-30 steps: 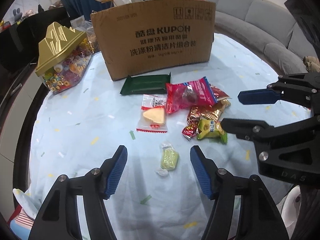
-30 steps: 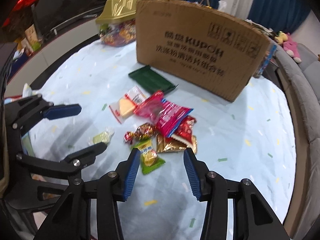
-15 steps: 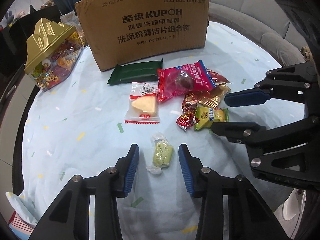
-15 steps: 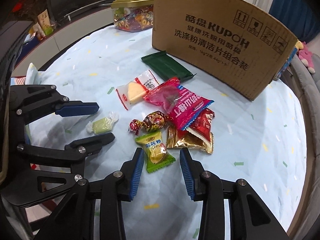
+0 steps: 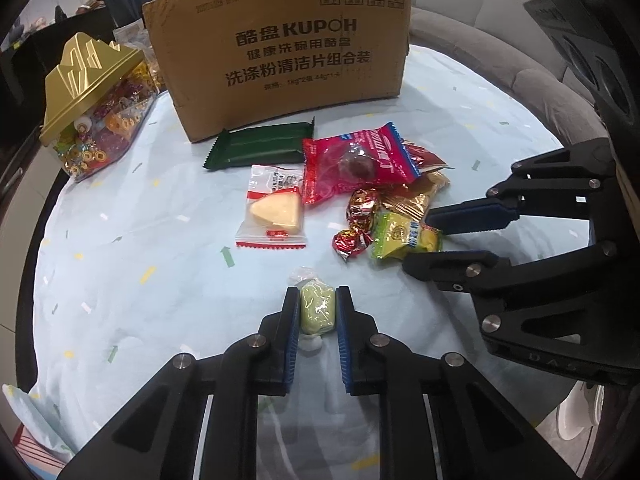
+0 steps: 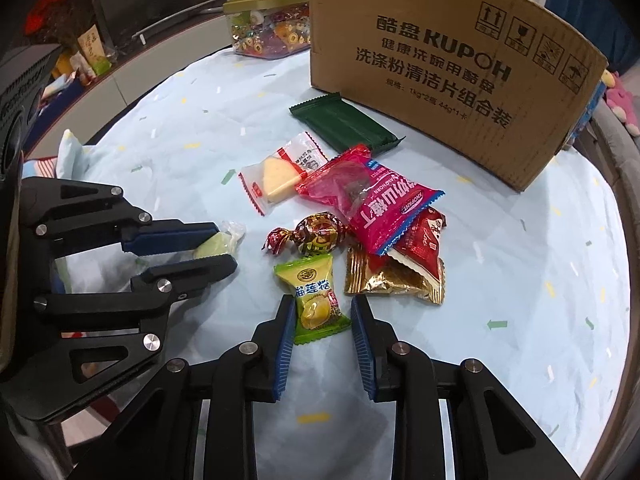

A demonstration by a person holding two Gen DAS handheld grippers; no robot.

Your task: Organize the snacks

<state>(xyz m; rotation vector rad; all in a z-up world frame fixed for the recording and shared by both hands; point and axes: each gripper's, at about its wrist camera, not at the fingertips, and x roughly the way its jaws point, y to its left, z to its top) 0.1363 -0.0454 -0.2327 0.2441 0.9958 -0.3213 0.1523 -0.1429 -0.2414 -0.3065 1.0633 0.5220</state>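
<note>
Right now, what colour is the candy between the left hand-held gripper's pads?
Pale green candy in a clear wrapper, clearest in the left wrist view.

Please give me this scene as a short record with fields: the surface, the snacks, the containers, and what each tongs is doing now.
surface: round table with light blue cloth
left tongs: just closed, pads pressing pale green candy
right tongs: just closing around yellow-green candy packet, both pads at the wrapper's edges
loose snacks: dark green bar, cheese wedge packet, red packet, foil candy, gold packet
containers: cardboard box, gold-lidded candy jar
</note>
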